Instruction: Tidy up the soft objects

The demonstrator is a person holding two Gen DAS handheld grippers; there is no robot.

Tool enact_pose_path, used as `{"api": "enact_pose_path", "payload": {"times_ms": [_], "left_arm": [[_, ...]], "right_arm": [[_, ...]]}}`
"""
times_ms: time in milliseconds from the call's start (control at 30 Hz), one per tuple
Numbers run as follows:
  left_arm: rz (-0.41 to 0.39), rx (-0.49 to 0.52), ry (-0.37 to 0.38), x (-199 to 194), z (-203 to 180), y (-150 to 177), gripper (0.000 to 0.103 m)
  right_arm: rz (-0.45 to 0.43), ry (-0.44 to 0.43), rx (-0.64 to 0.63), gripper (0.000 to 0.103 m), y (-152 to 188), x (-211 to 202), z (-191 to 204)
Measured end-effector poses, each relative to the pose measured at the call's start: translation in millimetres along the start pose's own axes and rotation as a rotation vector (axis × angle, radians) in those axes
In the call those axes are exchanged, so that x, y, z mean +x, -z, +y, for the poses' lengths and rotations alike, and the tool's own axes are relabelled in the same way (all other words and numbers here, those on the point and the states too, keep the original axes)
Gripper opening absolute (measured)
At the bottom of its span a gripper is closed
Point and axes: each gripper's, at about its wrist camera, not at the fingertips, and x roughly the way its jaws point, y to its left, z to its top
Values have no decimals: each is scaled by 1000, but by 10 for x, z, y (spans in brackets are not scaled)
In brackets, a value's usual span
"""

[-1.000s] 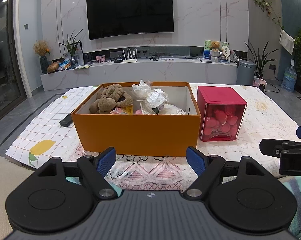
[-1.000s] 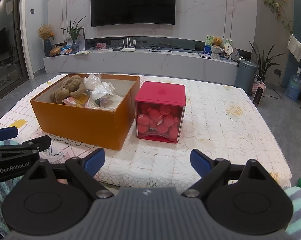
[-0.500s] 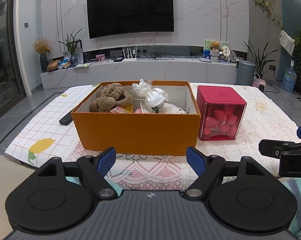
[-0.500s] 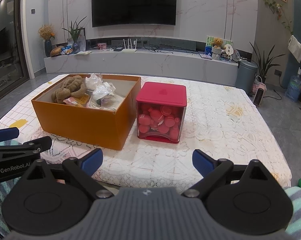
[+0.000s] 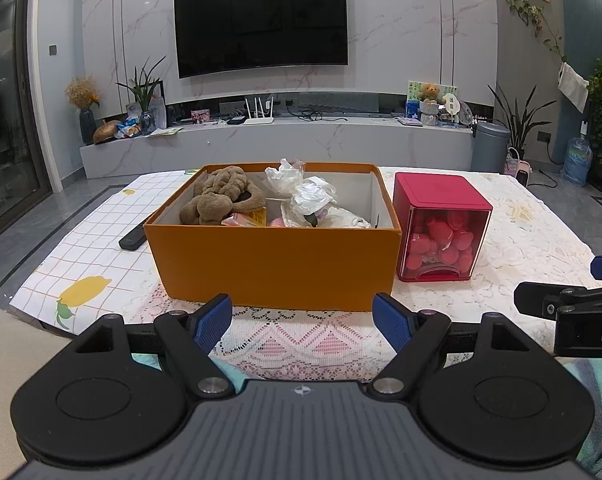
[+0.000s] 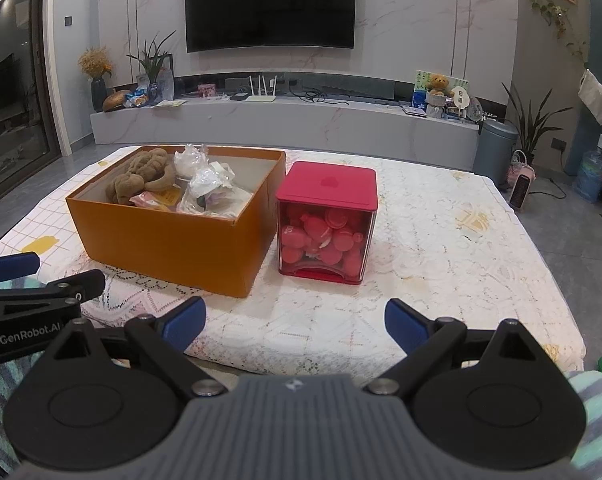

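Observation:
An orange box (image 5: 275, 264) (image 6: 169, 246) stands on the table. It holds a brown plush toy (image 5: 219, 198) (image 6: 141, 178), white crinkled bags (image 5: 301, 192) (image 6: 203, 178) and small pink and yellow items. A red box (image 5: 441, 228) (image 6: 327, 220) full of red soft pieces stands right of it. My left gripper (image 5: 303, 322) is open and empty, at the table's near edge in front of the orange box. My right gripper (image 6: 295, 322) is open and empty, near the front edge below the red box.
A black remote (image 5: 132, 238) lies left of the orange box. The table has a lace cloth (image 6: 441, 248) and a checked cloth (image 5: 89, 240). A TV bench (image 5: 277, 140) runs along the far wall, with a grey bin (image 5: 491, 146) to its right.
Both grippers have drifted slightly, with the boxes sitting a little lower in view. Nothing was grasped or moved on the table.

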Motion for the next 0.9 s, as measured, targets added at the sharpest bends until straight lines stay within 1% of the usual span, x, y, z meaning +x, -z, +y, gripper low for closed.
{"api": "enact_pose_path", "payload": {"times_ms": [900], "left_arm": [[4, 3, 5, -25, 13, 1, 94]], "right_arm": [[14, -10, -3, 95, 15, 19, 6]]}}
